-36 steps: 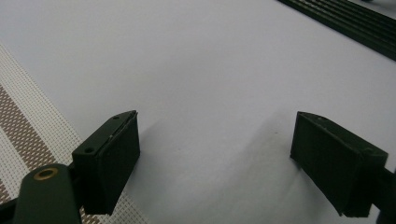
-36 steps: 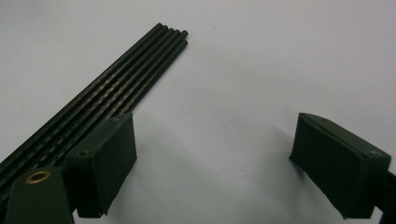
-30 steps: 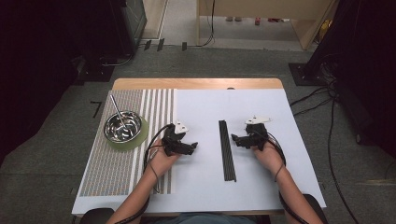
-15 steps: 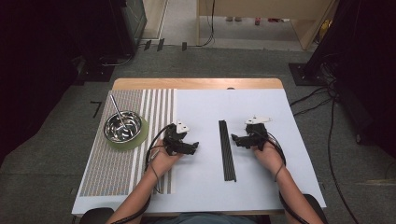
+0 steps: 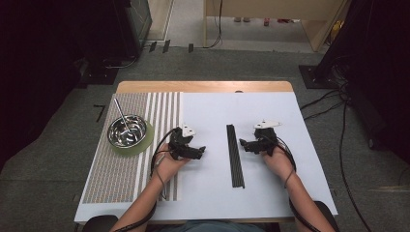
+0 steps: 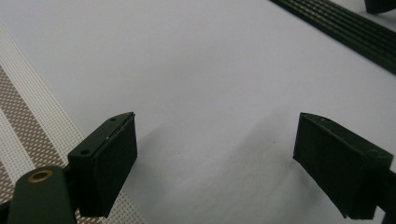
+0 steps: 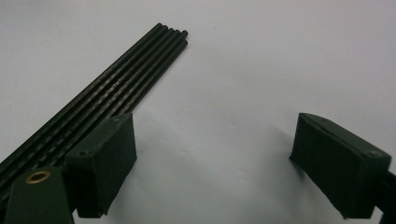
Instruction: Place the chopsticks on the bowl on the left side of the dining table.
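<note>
A bundle of several long black rods (image 5: 235, 155) lies lengthwise on the white table cover, between the two hands. My left gripper (image 5: 199, 152) rests to its left, open, jaws pointing right toward the rods; in the left gripper view (image 6: 217, 163) nothing lies between the jaws and the black rods (image 6: 345, 32) cross the top right corner. My right gripper (image 5: 244, 145) stands just right of the bundle, open, with the black rods (image 7: 116, 95) running past its left jaw in the right gripper view (image 7: 215, 163).
A steel bowl (image 5: 127, 131) with a metal stick in it sits on a green round mat (image 5: 145, 143) on the striped placemat (image 5: 121, 174) at the left. Cables trail on the floor at the right, beyond the table edge.
</note>
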